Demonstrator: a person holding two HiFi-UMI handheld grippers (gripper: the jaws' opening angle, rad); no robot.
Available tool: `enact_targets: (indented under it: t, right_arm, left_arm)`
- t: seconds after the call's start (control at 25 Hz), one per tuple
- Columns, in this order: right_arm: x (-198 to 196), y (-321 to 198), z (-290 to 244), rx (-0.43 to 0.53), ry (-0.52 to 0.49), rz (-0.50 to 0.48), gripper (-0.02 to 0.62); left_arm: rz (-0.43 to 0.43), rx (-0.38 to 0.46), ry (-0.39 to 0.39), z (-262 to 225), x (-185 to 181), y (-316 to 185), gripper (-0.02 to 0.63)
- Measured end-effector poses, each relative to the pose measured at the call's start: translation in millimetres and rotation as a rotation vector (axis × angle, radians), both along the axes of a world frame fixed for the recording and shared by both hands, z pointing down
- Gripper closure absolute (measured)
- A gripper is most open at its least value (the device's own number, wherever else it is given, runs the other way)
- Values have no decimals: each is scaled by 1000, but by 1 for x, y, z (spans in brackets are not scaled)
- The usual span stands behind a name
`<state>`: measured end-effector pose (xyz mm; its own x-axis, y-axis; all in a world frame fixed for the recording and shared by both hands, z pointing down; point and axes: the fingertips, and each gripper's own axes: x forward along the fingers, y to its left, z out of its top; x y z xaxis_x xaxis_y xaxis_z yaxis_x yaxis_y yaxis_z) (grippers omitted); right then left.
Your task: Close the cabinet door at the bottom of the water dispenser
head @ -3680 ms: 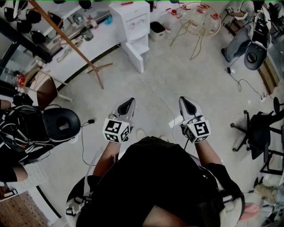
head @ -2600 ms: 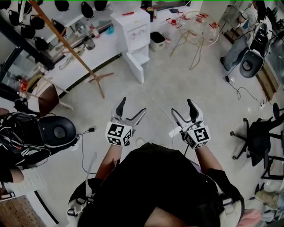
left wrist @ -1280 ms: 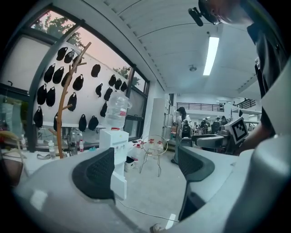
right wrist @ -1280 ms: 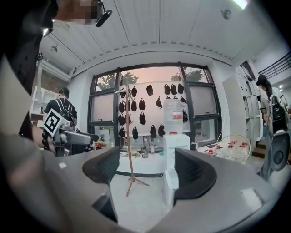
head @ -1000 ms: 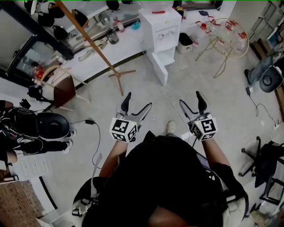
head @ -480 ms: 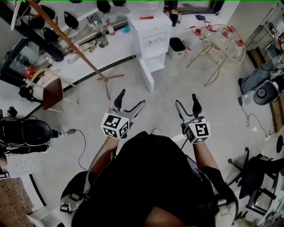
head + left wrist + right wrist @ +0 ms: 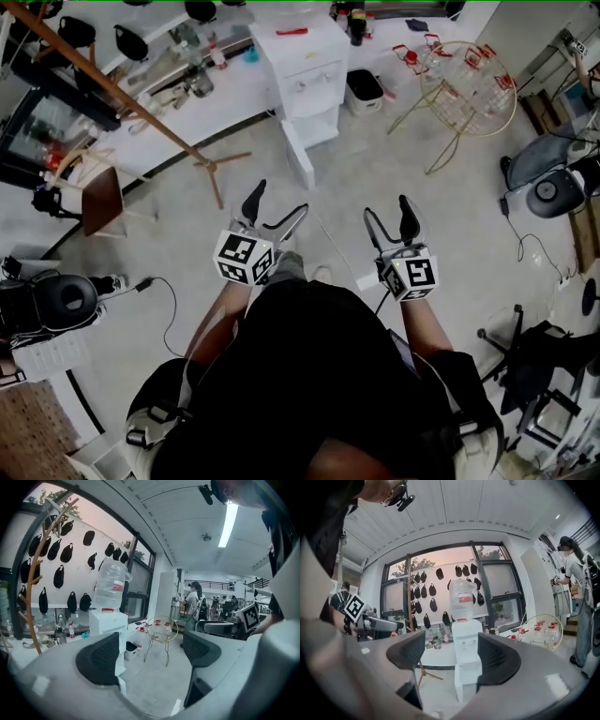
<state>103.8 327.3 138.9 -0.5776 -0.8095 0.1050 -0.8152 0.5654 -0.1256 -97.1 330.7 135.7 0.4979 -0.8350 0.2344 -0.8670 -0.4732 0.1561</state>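
The water dispenser [image 7: 305, 66] is standing well away at 12 o'clock, its bottom cabinet door [image 7: 298, 157] hanging open. The left gripper [image 7: 279, 202] and right gripper [image 7: 386, 208] are pointing that way, jaws spread wide and empty, ready to push it. The right one has just been closing slightly.

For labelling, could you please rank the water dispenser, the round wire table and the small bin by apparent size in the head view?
1. Water dispenser and round wire table: too alike to rank.
2. Small bin: clearly smallest.
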Motion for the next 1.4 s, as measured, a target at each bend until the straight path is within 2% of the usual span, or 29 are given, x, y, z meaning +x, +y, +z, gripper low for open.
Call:
enact_targets:
  t: [0.48,0.72,1.08,1.4]
  right_arm:
    - [-32,-71,38,-88,60,25,262]
    - [-69,-121,55,-111,148,-29,268]
    - [-111,-203,68,-136,147,12,281]
    - [-139,-242,101,-188,145,52,281]
  left_arm:
    - [50,-58,-11,36,-28,-79,176]
    - [63,-103,-8,55,-62,-132,181]
    - [102,-154,-12,79,-107,-202,198]
    - [159,-209,-29,115,-126,-253,202]
